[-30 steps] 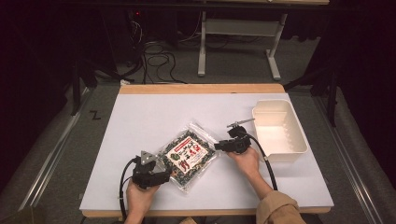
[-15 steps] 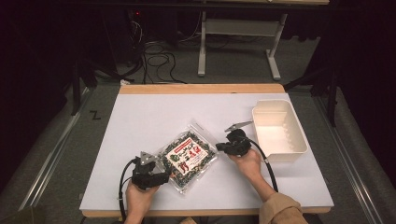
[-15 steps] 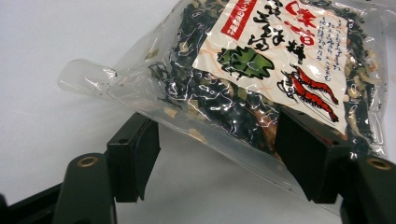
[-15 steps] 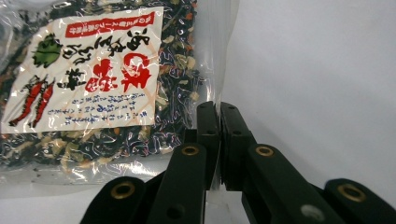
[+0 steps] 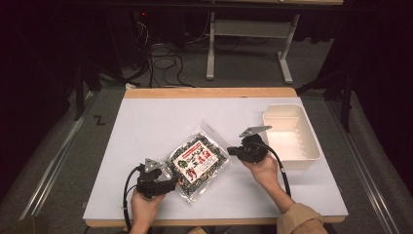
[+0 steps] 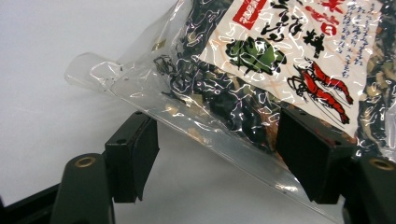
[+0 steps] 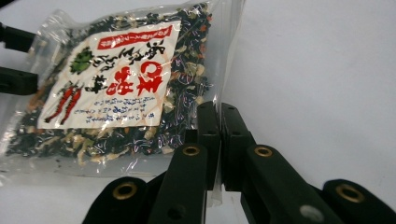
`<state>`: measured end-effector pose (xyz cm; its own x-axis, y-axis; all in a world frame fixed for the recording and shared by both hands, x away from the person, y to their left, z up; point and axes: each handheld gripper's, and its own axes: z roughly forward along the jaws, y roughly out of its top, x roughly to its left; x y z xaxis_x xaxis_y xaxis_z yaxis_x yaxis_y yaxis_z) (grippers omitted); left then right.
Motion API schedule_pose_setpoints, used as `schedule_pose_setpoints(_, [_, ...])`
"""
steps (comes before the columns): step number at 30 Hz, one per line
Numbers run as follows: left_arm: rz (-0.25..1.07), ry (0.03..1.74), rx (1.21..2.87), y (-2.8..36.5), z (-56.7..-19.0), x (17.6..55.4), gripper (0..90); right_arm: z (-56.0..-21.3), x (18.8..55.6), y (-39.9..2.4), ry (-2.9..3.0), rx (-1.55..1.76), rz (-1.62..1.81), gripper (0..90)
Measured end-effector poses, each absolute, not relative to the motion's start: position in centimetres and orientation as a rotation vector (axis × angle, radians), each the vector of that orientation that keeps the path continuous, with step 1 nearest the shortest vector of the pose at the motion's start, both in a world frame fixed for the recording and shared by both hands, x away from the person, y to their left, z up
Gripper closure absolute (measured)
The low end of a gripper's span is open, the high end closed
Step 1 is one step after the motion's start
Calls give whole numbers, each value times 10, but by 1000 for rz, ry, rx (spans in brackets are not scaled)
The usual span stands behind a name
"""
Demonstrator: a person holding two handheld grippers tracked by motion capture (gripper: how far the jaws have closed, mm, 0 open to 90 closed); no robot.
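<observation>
**Seaweed packet gripped at one edge, second tool standing wide**

The clear packet of dried seaweed mix (image 5: 197, 163) lies near the middle of the white table (image 5: 160, 117), closer to the person's side, set at an angle between the two tools.

Right gripper (image 5: 233, 150): jaws have just been closing and now stand pressed together. The right gripper view shows the packet's clear sealed edge (image 7: 219, 100) pinched between the two black pads, with the printed label and dark contents spread out to the left of the jaws. The right hand (image 5: 265, 168) holds the tool at the packet's right edge, its cable trailing back toward the sleeve.

Left gripper (image 5: 170, 178): jaws stand wide apart. In the left gripper view the packet's lower corner (image 6: 201, 107) lies between them, raised off the table at that end; the right pad (image 6: 308, 158) sits against or just under the film, the left pad (image 6: 133, 156) is clear of it. No clamping is seen. The left hand (image 5: 143, 207) holds this tool at the packet's lower left corner.

A cream rectangular tub (image 5: 308, 146) stands on the right of the table, just beyond the right gripper and apart from the packet.
</observation>
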<state>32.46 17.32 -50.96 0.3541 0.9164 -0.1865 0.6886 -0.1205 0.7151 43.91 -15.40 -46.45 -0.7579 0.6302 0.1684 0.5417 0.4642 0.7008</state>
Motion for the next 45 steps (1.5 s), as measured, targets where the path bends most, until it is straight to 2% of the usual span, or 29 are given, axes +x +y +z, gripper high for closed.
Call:
schedule_pose_setpoints(8, [414,1401,1866,172,-508,323,298,-451,442,-164,2591,1054,1285,899])
schedule_pose_setpoints(15, [377,1400,1821,176,-508,322,292,-433,441,-161,2572,997,1323,895])
schedule_pose_setpoints(23, [380,1359,1765,176,-504,320,293,-413,443,-159,2563,944,1245,892])
schedule_pose_setpoints(26, [445,1349,1791,176,-502,317,329,-408,444,-160,2554,936,1221,896])
schedule_pose_setpoints(37, [416,1352,1811,174,-505,319,329,-376,447,-183,2469,954,1180,900])
schedule_pose_setpoints(45, [394,1365,1826,174,-506,320,327,-347,446,-178,2466,904,1214,900])
